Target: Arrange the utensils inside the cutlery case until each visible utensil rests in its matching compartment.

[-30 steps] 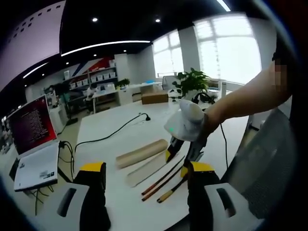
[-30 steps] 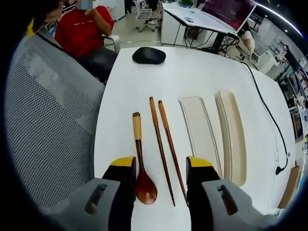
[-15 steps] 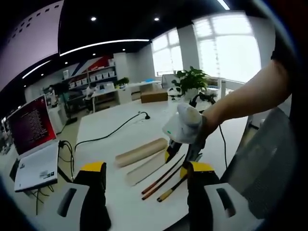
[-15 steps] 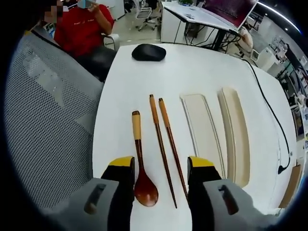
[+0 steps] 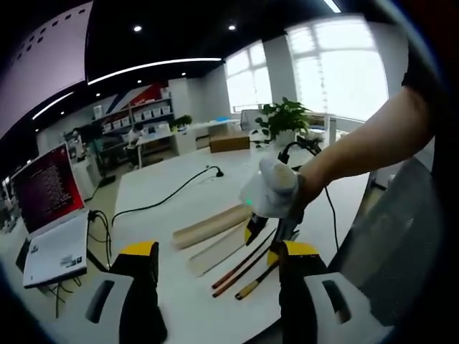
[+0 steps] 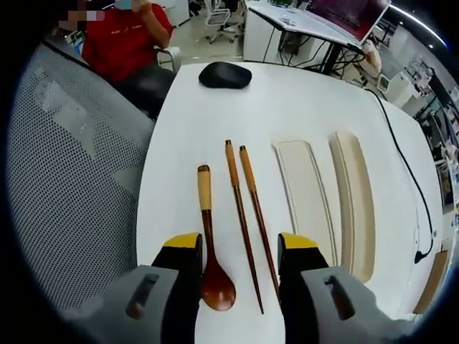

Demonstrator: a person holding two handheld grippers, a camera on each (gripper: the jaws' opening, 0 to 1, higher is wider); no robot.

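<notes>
A wooden spoon [image 6: 207, 236] lies on the white table [image 6: 287, 107], its dark bowl toward me between my jaws. Two wooden chopsticks [image 6: 244, 208] lie just to its right. Further right are the cream cutlery case tray [image 6: 305, 197] and its lid [image 6: 353, 204]. My right gripper [image 6: 238, 244] hovers open over the spoon's bowl and the chopstick tips, holding nothing. In the left gripper view, my left gripper [image 5: 219, 251] stands open and apart from the lid [image 5: 211, 224], tray [image 5: 219, 251], chopsticks [image 5: 240, 266] and spoon [image 5: 252, 284]. A gloved hand [image 5: 271, 190] holds the right gripper [image 5: 262, 240] above them.
A black mouse [image 6: 224, 74] rests at the table's far end, with a person in red [image 6: 133, 36] seated behind it. A grey mesh chair [image 6: 64, 179] borders the table's left edge. A laptop [image 5: 50, 222] and a black cable [image 5: 172, 193] lie on the table's other side.
The gloved hand and right gripper have sunk slightly toward the utensils. The utensils, tray and lid have not moved, and the left gripper stays put.
</notes>
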